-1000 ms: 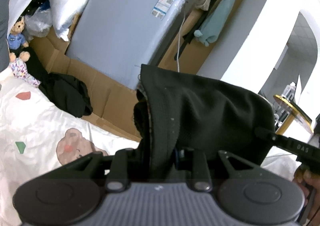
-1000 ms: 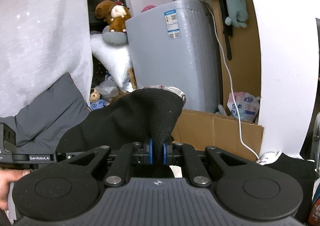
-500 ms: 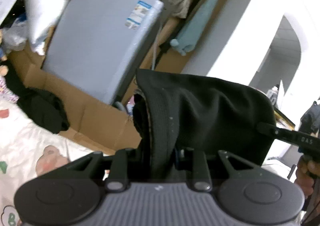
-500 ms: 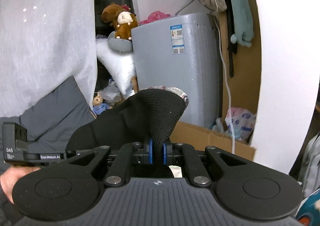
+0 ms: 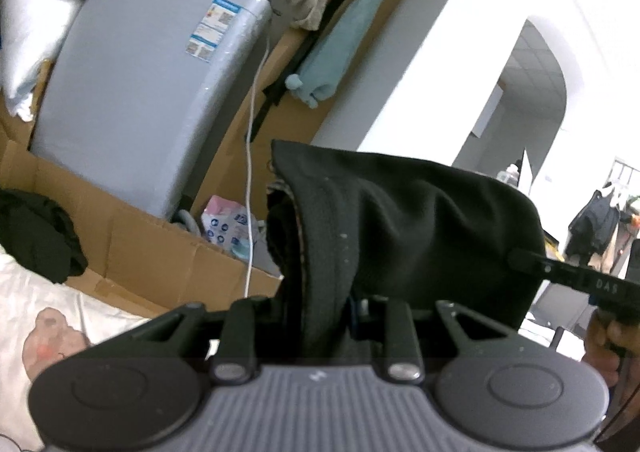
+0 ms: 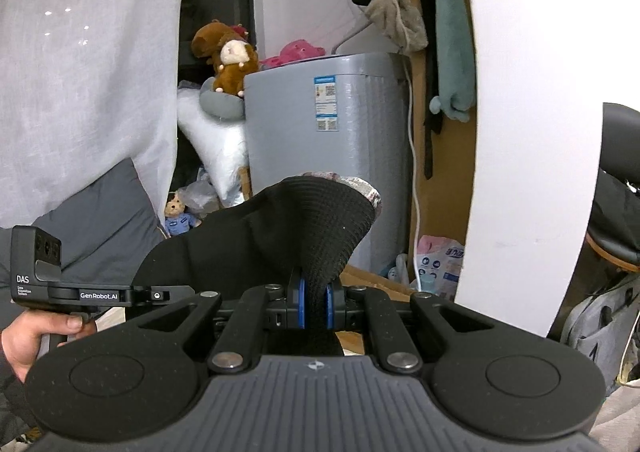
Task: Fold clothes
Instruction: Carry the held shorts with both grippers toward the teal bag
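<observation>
Between my two tools hangs a black knit garment (image 5: 420, 220), lifted clear of the bed and stretched from one grip to the other. My left tool (image 5: 320, 308) is clenched on a thick bunched edge of it; the cloth rises out of the closed fingers and drapes away to the right, where the other tool's body shows at the far edge of the fabric. My right tool (image 6: 313, 302) is likewise clamped: its blue pads (image 6: 301, 302) pinch a narrow neck of the ribbed cloth, which fans out above them into a rounded flap with a patterned lining just showing at its rim.

Held this way, at two points up in the air, I judge the garment is being spread so its weight pulls it straight and its edges can be found; a single grip would leave it a lump. Which part of the garment each tool has, I cannot tell, since most of the cloth hangs below both views.

Below the left tool lies the white printed bedsheet (image 5: 24, 292), the likely place to lay the piece down. Beyond stand a grey appliance (image 6: 320, 180) in a cardboard surround (image 5: 140, 236), and another dark heap of clothing (image 5: 36, 232) on the bed's far edge. This pose fits both shaking out an unfolded piece and carrying one fold across.
</observation>
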Motion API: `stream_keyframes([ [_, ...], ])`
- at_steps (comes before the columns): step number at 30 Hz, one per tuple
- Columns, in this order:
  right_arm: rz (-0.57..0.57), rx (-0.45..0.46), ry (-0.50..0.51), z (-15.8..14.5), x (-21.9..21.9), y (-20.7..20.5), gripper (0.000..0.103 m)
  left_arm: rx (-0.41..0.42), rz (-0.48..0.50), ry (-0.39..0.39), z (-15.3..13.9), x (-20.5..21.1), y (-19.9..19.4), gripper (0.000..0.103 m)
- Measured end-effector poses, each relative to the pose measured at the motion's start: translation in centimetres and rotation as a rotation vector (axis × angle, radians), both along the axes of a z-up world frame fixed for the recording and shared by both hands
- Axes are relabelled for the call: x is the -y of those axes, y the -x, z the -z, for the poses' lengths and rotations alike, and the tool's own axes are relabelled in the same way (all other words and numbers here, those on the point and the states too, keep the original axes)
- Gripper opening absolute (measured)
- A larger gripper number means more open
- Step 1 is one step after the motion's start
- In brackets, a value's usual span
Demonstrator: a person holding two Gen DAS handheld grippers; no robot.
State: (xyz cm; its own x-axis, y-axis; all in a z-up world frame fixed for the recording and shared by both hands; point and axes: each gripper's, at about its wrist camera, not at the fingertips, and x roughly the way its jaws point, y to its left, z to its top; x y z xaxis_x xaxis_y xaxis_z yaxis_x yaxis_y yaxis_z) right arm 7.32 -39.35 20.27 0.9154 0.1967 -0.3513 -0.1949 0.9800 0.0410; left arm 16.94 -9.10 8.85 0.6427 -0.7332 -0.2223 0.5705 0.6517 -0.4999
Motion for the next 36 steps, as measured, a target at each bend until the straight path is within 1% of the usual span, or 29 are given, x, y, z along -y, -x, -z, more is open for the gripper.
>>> stream_keyframes([
  [6,0.019,0.010,-0.012,0.1,1.6,0.2,0.010,0.018,0.027,-0.016,-0.5,1.7,-0.1,0.027],
  [14,0.043,0.008,-0.004,1.2,3.8,0.4,0.010,0.035,0.066,-0.036,-0.2,4.1,-1.3,0.028],
  [20,0.086,-0.013,0.007,2.1,5.7,0.1,0.010,0.035,0.117,-0.044,1.3,7.3,-2.7,0.028],
  [29,0.169,-0.055,0.031,4.8,8.8,-0.7,0.010,0.016,0.172,-0.043,4.3,11.0,-4.2,0.028],
  [34,0.155,-0.058,0.020,6.2,10.6,-1.1,0.010,0.000,0.196,-0.042,5.6,12.5,-5.6,0.028],
  [36,0.168,-0.066,0.008,6.5,11.2,-1.3,0.010,-0.003,0.207,-0.036,6.1,12.9,-6.1,0.028],
])
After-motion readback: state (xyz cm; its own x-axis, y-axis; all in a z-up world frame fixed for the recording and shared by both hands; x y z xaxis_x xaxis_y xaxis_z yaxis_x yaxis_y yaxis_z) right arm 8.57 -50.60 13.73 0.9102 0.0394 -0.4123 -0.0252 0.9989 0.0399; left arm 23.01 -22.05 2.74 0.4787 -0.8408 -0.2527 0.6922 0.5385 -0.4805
